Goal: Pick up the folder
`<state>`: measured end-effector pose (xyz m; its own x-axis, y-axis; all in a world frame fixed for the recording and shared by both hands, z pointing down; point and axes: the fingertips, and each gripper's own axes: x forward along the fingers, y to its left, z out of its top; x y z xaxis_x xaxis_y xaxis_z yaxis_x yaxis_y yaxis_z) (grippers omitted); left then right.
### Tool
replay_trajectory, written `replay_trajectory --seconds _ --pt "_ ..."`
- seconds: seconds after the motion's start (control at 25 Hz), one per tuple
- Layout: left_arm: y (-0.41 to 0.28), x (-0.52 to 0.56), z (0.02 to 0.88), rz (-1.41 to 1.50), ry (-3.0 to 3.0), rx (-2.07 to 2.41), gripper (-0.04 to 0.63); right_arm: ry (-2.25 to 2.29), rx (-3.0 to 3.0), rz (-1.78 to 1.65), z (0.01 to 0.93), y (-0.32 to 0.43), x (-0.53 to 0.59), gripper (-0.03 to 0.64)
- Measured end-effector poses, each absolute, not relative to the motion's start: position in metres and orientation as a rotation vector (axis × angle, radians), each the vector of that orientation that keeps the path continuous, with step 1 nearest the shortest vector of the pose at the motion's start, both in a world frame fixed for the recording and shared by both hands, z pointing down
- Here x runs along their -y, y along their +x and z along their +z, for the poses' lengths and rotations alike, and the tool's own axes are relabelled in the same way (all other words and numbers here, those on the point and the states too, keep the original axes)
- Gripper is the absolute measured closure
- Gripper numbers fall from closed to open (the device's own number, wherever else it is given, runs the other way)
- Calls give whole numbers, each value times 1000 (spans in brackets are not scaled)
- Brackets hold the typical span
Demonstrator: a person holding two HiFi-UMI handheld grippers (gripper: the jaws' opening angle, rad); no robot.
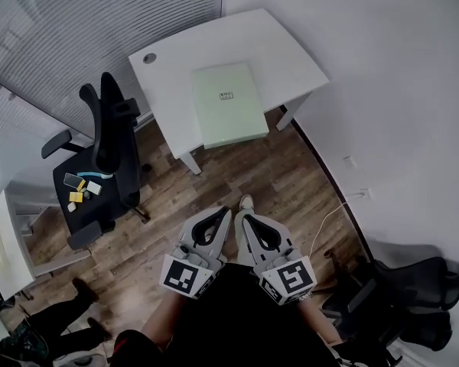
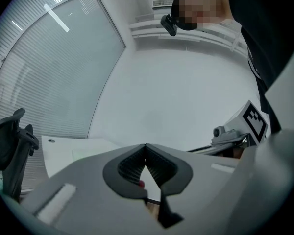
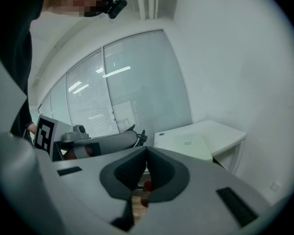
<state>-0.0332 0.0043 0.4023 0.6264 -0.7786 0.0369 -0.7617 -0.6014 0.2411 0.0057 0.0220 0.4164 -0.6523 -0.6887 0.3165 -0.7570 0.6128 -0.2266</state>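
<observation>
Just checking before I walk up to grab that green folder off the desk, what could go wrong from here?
Both the left gripper and right gripper are shut; they must open first. The folder lies flat and overhangs the desk edge, so a nudge might slide it off. The chair beside the desk could get bumped.

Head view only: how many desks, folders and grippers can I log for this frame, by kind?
Desks: 2, the centre desk and the left-edge desk
Folders: 1, the pale green folder lying on the centre desk
Grippers: 2, the left gripper and the right gripper, both shut and empty
Total: 5
</observation>
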Motion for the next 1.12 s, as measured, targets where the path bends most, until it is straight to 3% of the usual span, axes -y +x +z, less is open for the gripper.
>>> replay_trajectory --seconds 0.6,1.12 --pt "-2 101 392 -54 2522 1507 591 993 2701 537 420 51 96 617" --pt "21 129 382 -102 2414 1748 591 771 2760 495 421 67 156 617"
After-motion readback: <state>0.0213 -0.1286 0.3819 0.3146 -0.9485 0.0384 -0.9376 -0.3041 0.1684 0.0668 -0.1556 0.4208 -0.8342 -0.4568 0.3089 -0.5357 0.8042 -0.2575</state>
